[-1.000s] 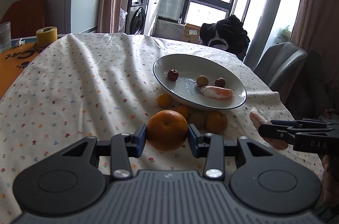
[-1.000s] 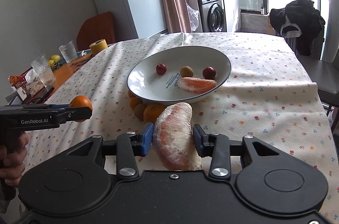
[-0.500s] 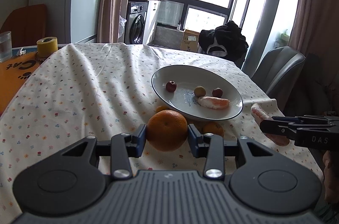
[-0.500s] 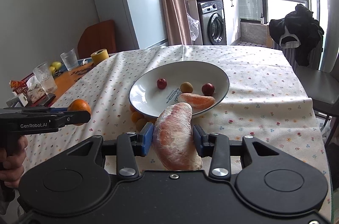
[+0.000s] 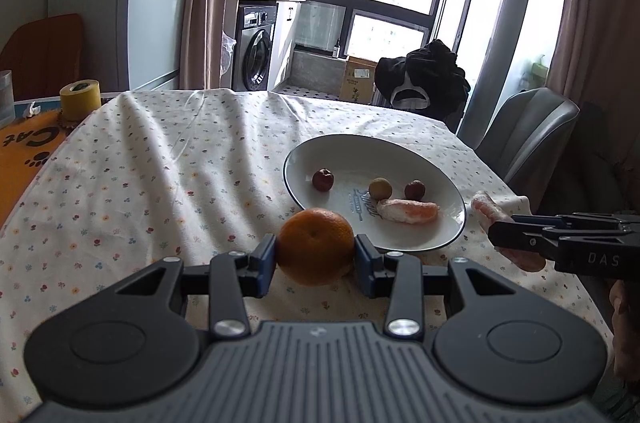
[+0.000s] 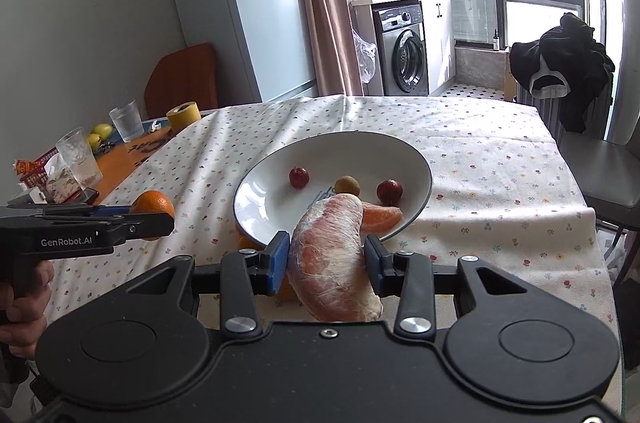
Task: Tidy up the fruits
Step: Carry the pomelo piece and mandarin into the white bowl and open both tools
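Four fruits already sit in the plate [image 5: 450, 237], left gripper [image 5: 316, 257] clamps an orange [image 5: 315, 245] and right gripper [image 6: 327, 260] a pomelo segment [image 6: 330, 255] just short of it, small oranges [image 6: 244, 243] waiting beside it.

Left gripper [image 5: 315, 259]: clamps a round orange fruit [image 5: 315, 246], near side of the white dark-rimmed plate [image 5: 452, 199].
Plate contents: peeled pink citrus segment [image 5: 407, 211].

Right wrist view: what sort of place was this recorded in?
Most likely a home dining area open to a kitchen or laundry nook: a table under a floral-print tablecloth, a tall pale blue fridge, and a silver front-loading washing machine under a counter by big windows.
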Demonstrator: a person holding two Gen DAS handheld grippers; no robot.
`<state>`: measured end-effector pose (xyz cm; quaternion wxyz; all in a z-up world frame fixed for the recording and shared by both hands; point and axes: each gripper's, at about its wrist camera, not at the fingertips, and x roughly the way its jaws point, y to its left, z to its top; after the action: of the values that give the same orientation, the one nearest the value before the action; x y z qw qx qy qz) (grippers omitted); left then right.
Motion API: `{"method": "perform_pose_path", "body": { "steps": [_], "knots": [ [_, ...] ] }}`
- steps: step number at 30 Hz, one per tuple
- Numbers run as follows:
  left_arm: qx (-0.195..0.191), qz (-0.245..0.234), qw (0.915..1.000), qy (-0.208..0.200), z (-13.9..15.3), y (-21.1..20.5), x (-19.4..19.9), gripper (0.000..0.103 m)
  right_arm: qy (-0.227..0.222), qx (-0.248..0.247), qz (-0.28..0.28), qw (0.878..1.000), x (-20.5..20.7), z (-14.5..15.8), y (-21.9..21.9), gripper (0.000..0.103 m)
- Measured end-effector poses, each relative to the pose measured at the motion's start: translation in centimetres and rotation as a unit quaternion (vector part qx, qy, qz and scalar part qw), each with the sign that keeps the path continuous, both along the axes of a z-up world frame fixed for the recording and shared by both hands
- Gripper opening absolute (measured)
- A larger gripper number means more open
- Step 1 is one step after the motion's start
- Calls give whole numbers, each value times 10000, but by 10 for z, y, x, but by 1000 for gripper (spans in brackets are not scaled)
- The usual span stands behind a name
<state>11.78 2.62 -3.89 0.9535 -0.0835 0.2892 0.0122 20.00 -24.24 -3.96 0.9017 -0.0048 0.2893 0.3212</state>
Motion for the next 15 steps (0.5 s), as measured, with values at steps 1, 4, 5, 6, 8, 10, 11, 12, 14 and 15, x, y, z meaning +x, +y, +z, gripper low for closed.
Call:
{"method": "perform_pose_path", "body": {
  "steps": [1,4,5,6,8,10,11,12,14,15],
  "knots": [
    [3,0,10000,4,0,0,2,40,0,2,7,10000,3,0,1,38],
    [12,1,10000,22,0,0,11,40,13,23,11,10000,9,0,3,38],
    [12,0,10000,29,0,1,14,40,11,24,0,10000,12,0,3,38],
    [15,-5,10000,39,-1,1,17,40,14,30,-8,10000,15,0,4,38],
    [31,0,10000,95,-1,1,24,40,29,54,-9,10000,20,0,5,38],
    [43,-34,9999,117,0,0,30,40,38,60,1,10000,24,1,6,38],
    [43,-48,9999,122,0,-1,32,40,40,60,12,10000,26,1,7,38],
    [38,-66,9999,129,1,-1,35,40,38,55,22,10000,28,1,8,38],
    [37,-87,9998,160,1,-3,41,40,62,52,31,10000,32,2,9,38],
    [41,-109,9998,173,2,-4,44,40,72,46,29,10000,33,2,9,38]
  ]
}}
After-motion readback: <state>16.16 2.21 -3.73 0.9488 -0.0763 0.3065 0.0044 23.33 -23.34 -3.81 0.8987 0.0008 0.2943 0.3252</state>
